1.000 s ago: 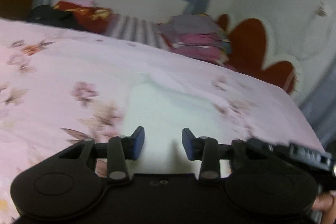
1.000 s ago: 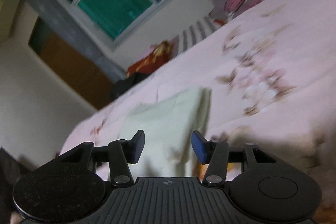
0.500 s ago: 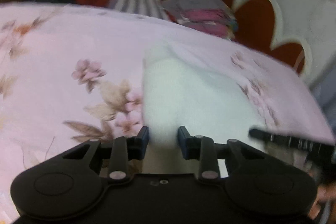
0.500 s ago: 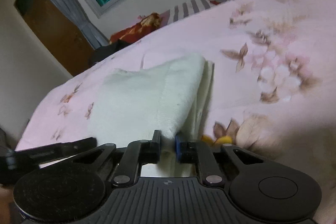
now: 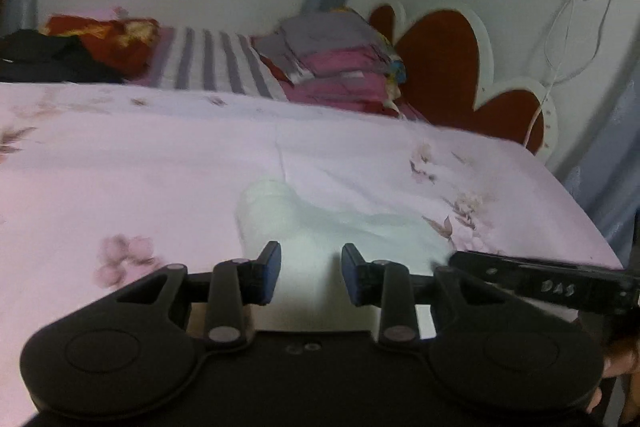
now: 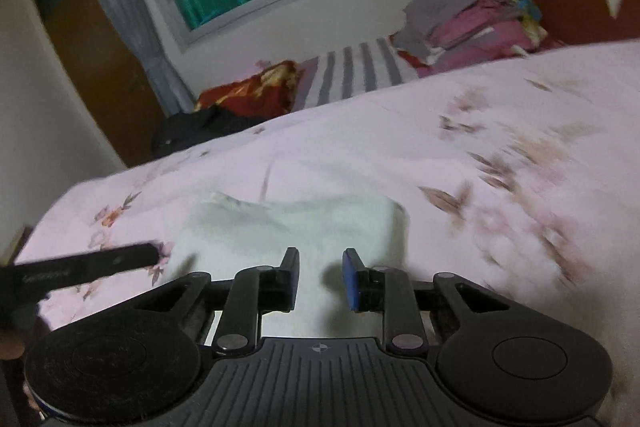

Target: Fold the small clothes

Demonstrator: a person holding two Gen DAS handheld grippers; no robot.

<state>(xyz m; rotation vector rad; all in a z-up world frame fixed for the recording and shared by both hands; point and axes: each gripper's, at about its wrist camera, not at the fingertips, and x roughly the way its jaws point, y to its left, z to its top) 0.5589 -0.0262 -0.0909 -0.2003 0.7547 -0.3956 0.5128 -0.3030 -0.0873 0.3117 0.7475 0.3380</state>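
Both grippers — left (image 5: 309, 273), right (image 6: 320, 277) — have let go: jaws parted, empty, lifted above the white garment (image 6: 296, 227).

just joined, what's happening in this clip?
A person with a handheld gripper in each hand is folding a small pale garment on a bed with a pink floral sheet. Both the left gripper and the right gripper are open, side by side at the garment's near edge, gripping nothing. The garment lies on the sheet, apparently folded. A pile of folded clothes sits by the headboard.
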